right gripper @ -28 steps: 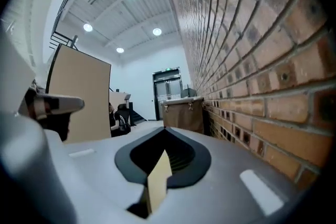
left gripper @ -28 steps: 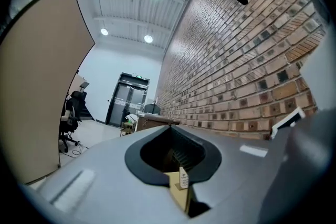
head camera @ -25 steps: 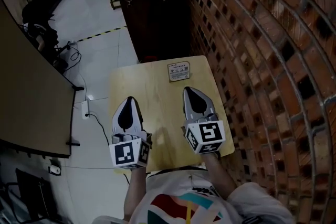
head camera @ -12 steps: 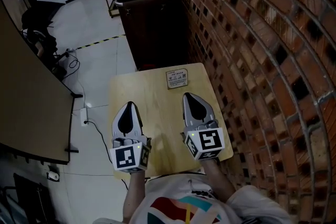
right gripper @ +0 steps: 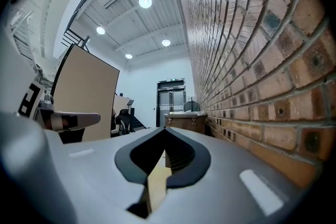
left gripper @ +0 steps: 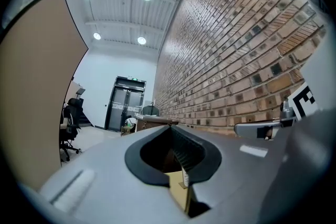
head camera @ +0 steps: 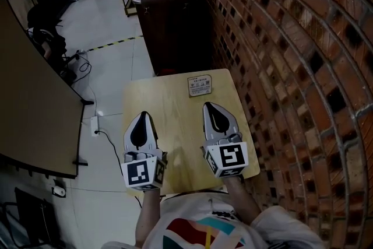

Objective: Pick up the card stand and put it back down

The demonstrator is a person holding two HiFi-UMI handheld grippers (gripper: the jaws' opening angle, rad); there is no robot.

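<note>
Still, both the left gripper (head camera: pixel 143 116) and right gripper (head camera: pixel 210 106) rest closed, empty, unmoved; card stand (head camera: pixel 200 86) untouched.

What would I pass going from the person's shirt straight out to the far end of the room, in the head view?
Shirt → right gripper, jaws together → card stand → dark cabinet.

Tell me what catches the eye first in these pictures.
The left gripper and right gripper are held side by side over a small wooden table, both with jaws together and nothing in them. A card stand sits near the table's far edge, ahead of the right gripper. A brick wall runs along the right.
</note>
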